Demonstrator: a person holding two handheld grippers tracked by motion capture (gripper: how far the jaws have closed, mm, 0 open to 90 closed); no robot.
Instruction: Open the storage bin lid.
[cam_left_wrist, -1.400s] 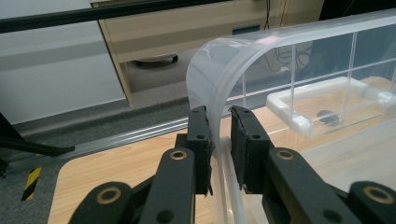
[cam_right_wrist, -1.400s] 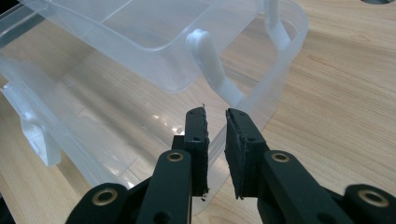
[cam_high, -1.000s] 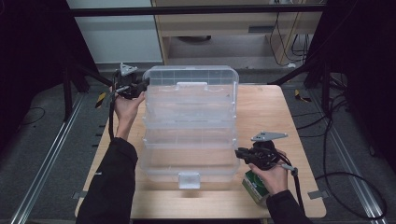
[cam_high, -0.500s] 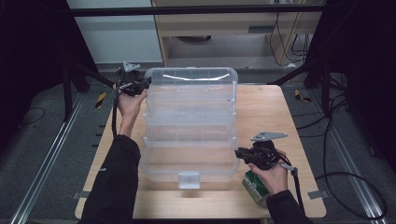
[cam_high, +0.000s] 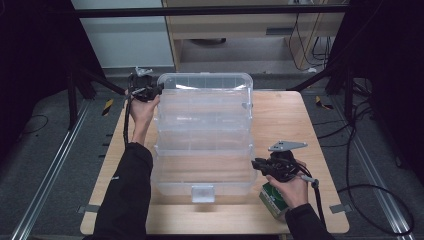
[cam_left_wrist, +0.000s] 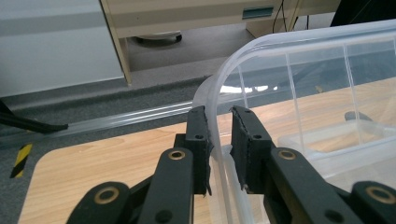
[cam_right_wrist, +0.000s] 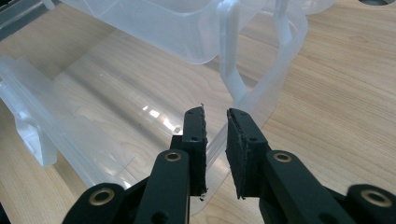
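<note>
Both grippers are clamped on one clear plastic storage box (cam_high: 204, 135) that spreads across the middle of the wooden table (cam_high: 290, 120). At the far left corner, the left gripper (cam_high: 150, 91) has its jaws closed on the box's rim; in the left gripper view the curved edge of that corner (cam_left_wrist: 215, 107) runs between the two black pads. At the near right corner, the right gripper (cam_high: 257, 165) grips the thin edge of the box's lid (cam_right_wrist: 93, 121), which lies flat on the wood, and the right gripper view shows that edge caught between its pads. The box stands open in stepped tiers, with a latch tab (cam_high: 202, 193) at the middle of its near edge. Through the clear walls the wood grain shows, and the compartments look empty. Just beside the right hand, near the table's front edge, lies a small green carton (cam_high: 272, 200).
</note>
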